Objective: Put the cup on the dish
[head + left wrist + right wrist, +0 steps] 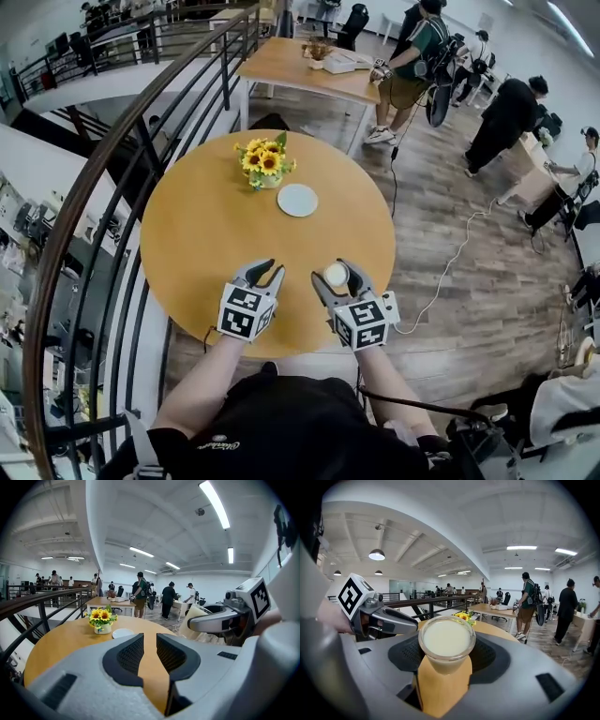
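Note:
A clear cup [336, 275] of pale creamy liquid is held over the near part of the round wooden table [206, 234], and my right gripper [337, 278] is shut on it. In the right gripper view the cup [446, 639] stands upright between the dark pads [408, 654]. The white dish [298, 200] lies flat farther back near the table's middle, well ahead of the cup; it also shows in the left gripper view, dish [123, 633]. My left gripper [266, 273] hovers left of the cup, open a narrow gap with nothing in it [150, 651].
A small vase of sunflowers [265, 164] stands just left of and behind the dish. A dark metal railing [103, 187] curves along the table's left side. Several people stand near a far table [300, 66] and at the right. A white cable [450, 262] runs across the wooden floor.

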Tool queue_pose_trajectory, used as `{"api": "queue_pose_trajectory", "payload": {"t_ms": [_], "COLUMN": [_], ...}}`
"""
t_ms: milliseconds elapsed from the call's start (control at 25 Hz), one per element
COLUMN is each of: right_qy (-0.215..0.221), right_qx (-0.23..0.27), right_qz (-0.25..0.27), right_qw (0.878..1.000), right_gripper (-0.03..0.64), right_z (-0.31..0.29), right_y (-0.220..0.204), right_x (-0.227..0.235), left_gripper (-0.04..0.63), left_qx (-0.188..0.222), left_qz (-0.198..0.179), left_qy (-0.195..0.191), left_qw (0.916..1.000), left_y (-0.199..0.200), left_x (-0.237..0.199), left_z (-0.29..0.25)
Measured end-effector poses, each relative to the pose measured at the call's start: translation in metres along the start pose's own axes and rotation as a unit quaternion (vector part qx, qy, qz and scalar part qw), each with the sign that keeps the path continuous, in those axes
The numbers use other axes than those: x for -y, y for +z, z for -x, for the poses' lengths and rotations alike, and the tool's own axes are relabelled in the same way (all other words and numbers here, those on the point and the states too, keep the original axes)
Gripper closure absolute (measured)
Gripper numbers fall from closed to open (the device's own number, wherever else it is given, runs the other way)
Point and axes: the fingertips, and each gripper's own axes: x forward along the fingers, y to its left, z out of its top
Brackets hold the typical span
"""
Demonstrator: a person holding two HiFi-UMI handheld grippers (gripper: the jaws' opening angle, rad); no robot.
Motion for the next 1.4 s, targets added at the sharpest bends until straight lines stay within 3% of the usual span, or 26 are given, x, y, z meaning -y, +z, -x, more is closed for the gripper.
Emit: {"api": "queue_pose_trajectory", "payload": {"t_ms": [400,800,1400], "right_qy": [-0.020,0.015,0.059], "right_qx": [-0.006,-0.005,-0.044], "right_qz": [-0.006,-0.021,-0.042], "right_qw": [1.000,1.000,0.996], "right_gripper": [0.357,0.357,0.357], "right_z": [-0.036,-0.068,-0.115], "right_y": [0.008,0.007,-0.036], "right_x": [0.025,0.056,0.083], "left_gripper": [0.511,0.511,0.511], "left_qx": [-0.023,-0.044,-0.102], "left_qz": [-0.006,0.003,0.040], "left_qy": [-0.016,0.015,0.045], "left_qw": [0.9996,0.9989,0.9930], "left_y": [0.001,0.008,-0.040], "left_x": [-0.021,-0.032,-0.046], "left_z": [-0.039,-0.075,-0.133]}}
